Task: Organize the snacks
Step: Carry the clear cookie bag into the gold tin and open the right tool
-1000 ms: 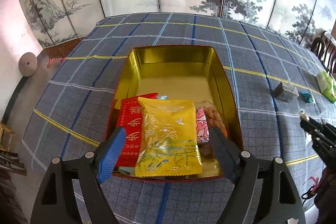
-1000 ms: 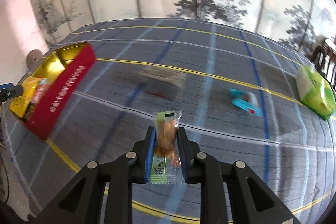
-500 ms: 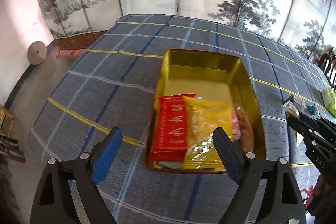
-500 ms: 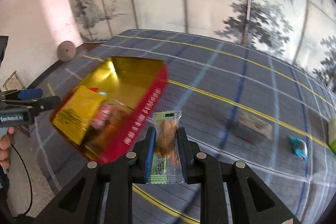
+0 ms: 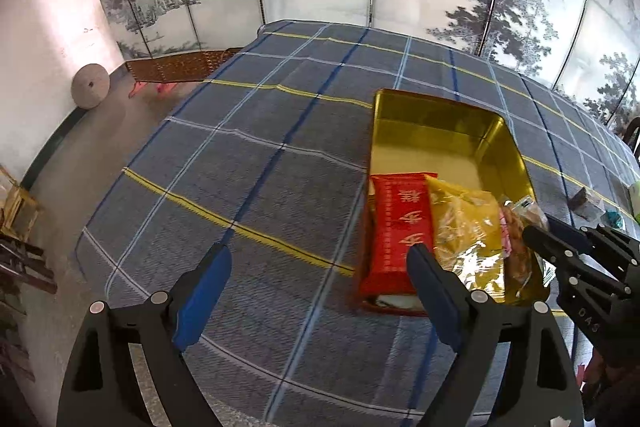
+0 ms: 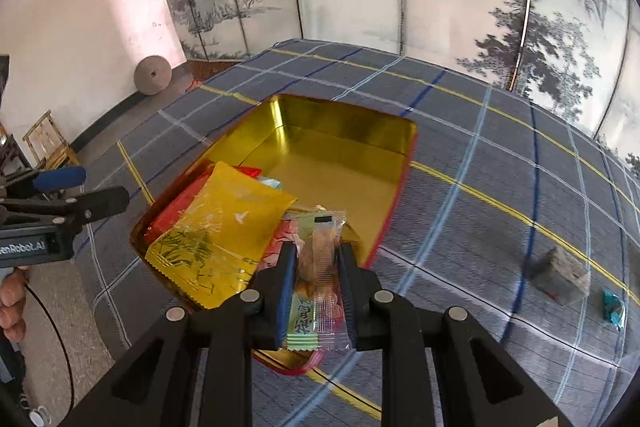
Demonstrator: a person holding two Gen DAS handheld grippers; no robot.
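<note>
A: Snack packet point(image 6: 318, 279) first: a small clear wrapper with a green printed lower end, a ridged tan biscuit showing through it, and a little black mark near the crimped top.

B: Where is it?

A: Upright between the fingers of the right gripper point(image 6: 318, 285), which are clamped tight on its sides. It hangs over the near corner of the tin point(image 6: 352, 131), above the snacks already lying there.

B: Describe the tin.

A: A rectangular box, gold inside and red outside, sitting on the blue plaid tablecloth point(image 5: 256, 163). Its far half is bare gold. In the near half lie a red packet point(image 5: 402, 227) with gold characters and a yellow packet point(image 6: 218, 235) with a clear window and green bamboo print, side by side, with a pinkish wrapper partly under the yellow one.

B: And the other tool?

A: The left gripper point(image 5: 316, 291) has its jaws spread wide with nothing between them. It hangs over the cloth beside the tin's left wall, its right finger point(image 5: 434, 293) in front of the near ends of the red and yellow packets. I cannot tell whether it touches them.

B: Anything outside the tin?

A: A grey wrapped block point(image 6: 560, 277) and a small teal wrapper point(image 6: 612, 309) lie on the cloth to the right, well apart from the tin.
</note>
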